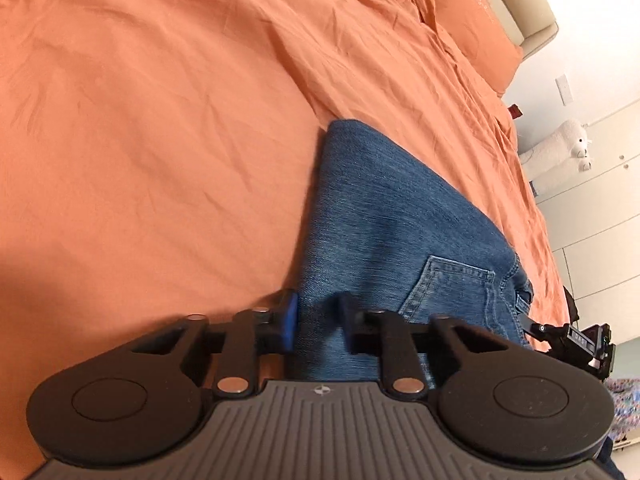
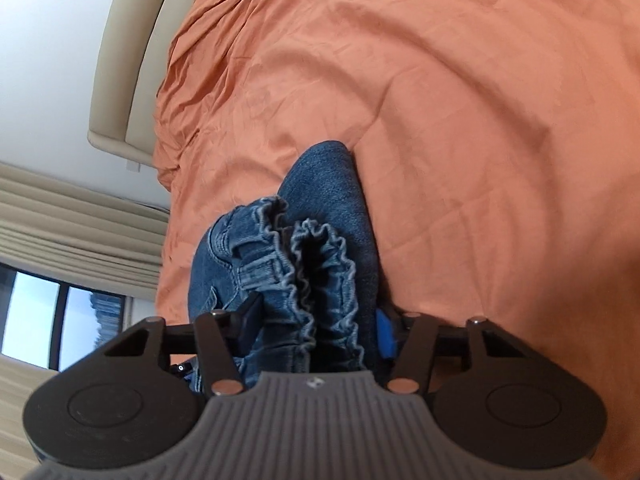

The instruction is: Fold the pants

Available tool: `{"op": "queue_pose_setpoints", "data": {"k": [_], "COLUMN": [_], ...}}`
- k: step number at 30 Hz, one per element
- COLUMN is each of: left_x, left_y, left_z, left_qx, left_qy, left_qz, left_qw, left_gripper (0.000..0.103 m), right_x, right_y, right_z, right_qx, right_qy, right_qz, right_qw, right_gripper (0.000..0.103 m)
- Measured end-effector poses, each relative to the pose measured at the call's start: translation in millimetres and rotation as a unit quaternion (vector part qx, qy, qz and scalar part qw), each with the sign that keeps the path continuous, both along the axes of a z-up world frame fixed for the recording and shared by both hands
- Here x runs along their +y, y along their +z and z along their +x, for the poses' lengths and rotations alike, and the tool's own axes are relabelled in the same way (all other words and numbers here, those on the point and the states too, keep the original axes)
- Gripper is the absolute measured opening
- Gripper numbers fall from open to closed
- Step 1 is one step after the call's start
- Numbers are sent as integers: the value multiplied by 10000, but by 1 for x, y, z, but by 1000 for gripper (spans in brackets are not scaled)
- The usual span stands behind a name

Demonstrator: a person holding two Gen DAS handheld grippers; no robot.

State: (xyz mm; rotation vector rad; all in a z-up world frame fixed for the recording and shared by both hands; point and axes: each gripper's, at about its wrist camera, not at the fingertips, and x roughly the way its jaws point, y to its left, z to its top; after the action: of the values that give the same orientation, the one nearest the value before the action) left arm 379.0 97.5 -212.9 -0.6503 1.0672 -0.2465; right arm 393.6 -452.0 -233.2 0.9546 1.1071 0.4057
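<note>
A pair of blue denim pants (image 1: 384, 216) lies on an orange bedsheet (image 1: 160, 120), with a back pocket (image 1: 448, 292) showing. My left gripper (image 1: 318, 320) is shut on the pants' edge near the pocket, the cloth pinched between its black fingers. My right gripper (image 2: 316, 324) is shut on the gathered elastic waistband (image 2: 304, 264) of the pants (image 2: 324, 184), which bunches up between the fingers. The other gripper shows at the right edge of the left wrist view (image 1: 576, 340).
The orange sheet (image 2: 440, 80) covers the bed in both views. A pillow (image 1: 476, 24) and beige headboard (image 2: 120, 60) lie at the far end. A white plush toy (image 1: 560, 152) stands beside white cabinets (image 1: 600, 240). Curtains and a window (image 2: 60, 300) are at the left.
</note>
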Motion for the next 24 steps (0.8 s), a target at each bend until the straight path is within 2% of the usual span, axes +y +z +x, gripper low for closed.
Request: {"op": "queue_pose_setpoints", "data": {"k": [4, 7, 10, 15, 20, 24], "left_x": [-16, -28, -35, -32, -30, -16], "left_y": [11, 26, 38, 59, 88, 115], "left_z": [-2, -7, -9, -17, -35, -52], "left_qx": [-120, -261, -384, -523, -778, -1014], "left_qy": [76, 62, 12, 62, -5, 115], "left_qz": [398, 862, 1099, 878, 925, 854], "left_qw": [9991, 9959, 9932, 9947, 9927, 9911], "left_gripper": [8, 7, 6, 6, 5, 5], "right_x": [7, 20, 29, 40, 57, 72], "right_y": [10, 28, 48, 83, 130, 165], "right_z": [2, 2, 2, -6, -18, -30], "right_qx": [39, -61, -215, -446, -736, -932], "right_qy": [14, 109, 218, 207, 375, 453], "right_qz": [-339, -794, -1090, -1200, -1412, -1473], "right_qw": [9994, 9968, 9936, 9916, 9865, 9837], "right_gripper": [43, 37, 32, 28, 27, 27]}}
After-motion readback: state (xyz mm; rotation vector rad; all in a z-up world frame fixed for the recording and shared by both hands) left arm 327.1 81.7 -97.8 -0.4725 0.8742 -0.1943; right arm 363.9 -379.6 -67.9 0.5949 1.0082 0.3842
